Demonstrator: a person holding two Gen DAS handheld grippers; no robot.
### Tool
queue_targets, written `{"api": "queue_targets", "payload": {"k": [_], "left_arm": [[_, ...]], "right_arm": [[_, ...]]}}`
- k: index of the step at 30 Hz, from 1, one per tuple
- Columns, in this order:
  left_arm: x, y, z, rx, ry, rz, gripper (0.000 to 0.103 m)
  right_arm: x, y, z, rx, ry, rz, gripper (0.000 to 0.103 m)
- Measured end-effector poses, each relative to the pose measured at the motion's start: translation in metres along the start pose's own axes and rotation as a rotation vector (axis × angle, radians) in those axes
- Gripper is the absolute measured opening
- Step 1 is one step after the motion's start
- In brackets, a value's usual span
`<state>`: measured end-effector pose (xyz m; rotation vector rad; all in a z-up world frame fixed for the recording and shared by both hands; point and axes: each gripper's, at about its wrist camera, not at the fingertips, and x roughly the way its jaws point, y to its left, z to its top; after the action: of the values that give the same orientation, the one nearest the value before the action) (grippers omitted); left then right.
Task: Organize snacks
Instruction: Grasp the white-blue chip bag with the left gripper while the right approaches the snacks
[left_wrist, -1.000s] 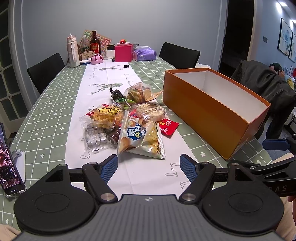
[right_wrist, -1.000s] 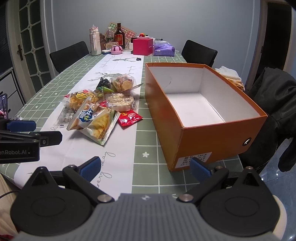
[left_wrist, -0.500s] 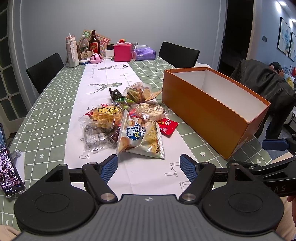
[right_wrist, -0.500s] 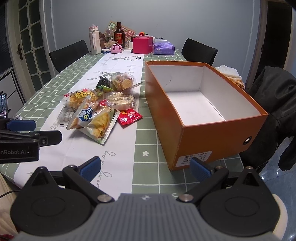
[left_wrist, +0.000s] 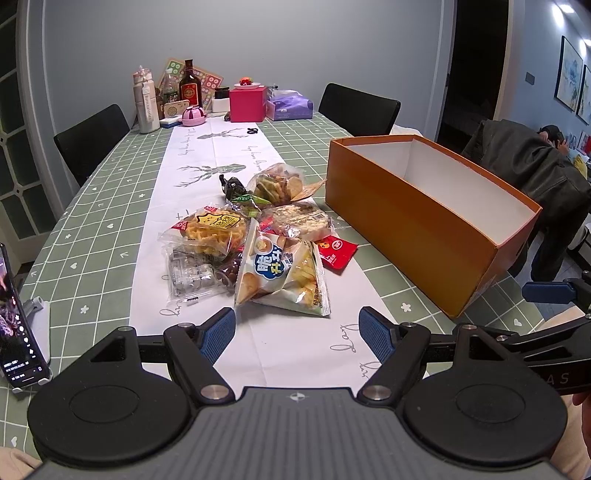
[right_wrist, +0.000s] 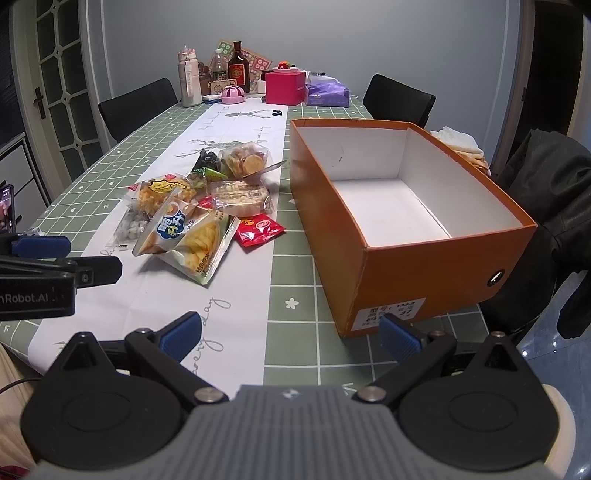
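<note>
Several snack packets lie heaped on the white table runner: a chip bag (left_wrist: 280, 275) (right_wrist: 184, 240) nearest me, a yellow waffle packet (left_wrist: 212, 230), a flat cake packet (left_wrist: 299, 221) (right_wrist: 240, 197), a red sachet (left_wrist: 337, 251) (right_wrist: 258, 229), a clear bag of crackers (left_wrist: 277, 184) (right_wrist: 243, 160). An empty orange box (left_wrist: 413, 225) (right_wrist: 439, 266) with a white inside stands to their right. My left gripper (left_wrist: 297, 330) is open, just short of the chip bag. My right gripper (right_wrist: 291, 334) is open, before the box's near corner. Neither holds anything.
A phone on a stand (left_wrist: 14, 325) sits at the table's left edge. Bottles (left_wrist: 147, 101), a pink box (left_wrist: 247, 103) and a purple tissue pack (left_wrist: 290, 107) crowd the far end. Black chairs (left_wrist: 90, 138) flank the table; a dark jacket (left_wrist: 535, 173) hangs at right.
Both grippers have drifted slightly; the snacks and box sit a touch differently in view. Nothing was taken hold of or moved.
</note>
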<state>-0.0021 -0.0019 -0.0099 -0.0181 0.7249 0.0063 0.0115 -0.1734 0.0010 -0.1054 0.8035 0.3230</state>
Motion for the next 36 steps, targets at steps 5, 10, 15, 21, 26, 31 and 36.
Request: {"api": "queue_targets", "payload": {"k": [5, 10, 15, 21, 26, 31, 36], "left_arm": [[-0.002, 0.009, 0.002, -0.005, -0.004, -0.014, 0.088], [0.0, 0.03, 0.001, -0.092, 0.008, -0.058, 0.084], [0.016, 0.042, -0.001, -0.146, 0.047, -0.12, 0.076], [0.035, 0.047, 0.0, -0.15, 0.052, -0.144, 0.066], [0.048, 0.061, 0.007, -0.193, 0.018, -0.121, 0.066], [0.063, 0.072, 0.016, -0.227, -0.008, -0.114, 0.084], [0.077, 0.075, 0.024, -0.196, -0.004, -0.118, 0.088]], "right_arm": [[0.0, 0.002, -0.002, -0.008, -0.006, 0.056, 0.099], [0.003, 0.011, -0.006, -0.039, -0.017, 0.124, 0.091], [0.017, 0.02, -0.008, -0.076, -0.012, 0.172, 0.077], [0.042, 0.027, 0.004, -0.121, -0.029, 0.16, 0.069], [0.065, 0.038, 0.018, -0.177, -0.035, 0.168, 0.069], [0.09, 0.047, 0.032, -0.206, -0.025, 0.146, 0.069], [0.111, 0.055, 0.045, -0.236, -0.03, 0.111, 0.06]]}}
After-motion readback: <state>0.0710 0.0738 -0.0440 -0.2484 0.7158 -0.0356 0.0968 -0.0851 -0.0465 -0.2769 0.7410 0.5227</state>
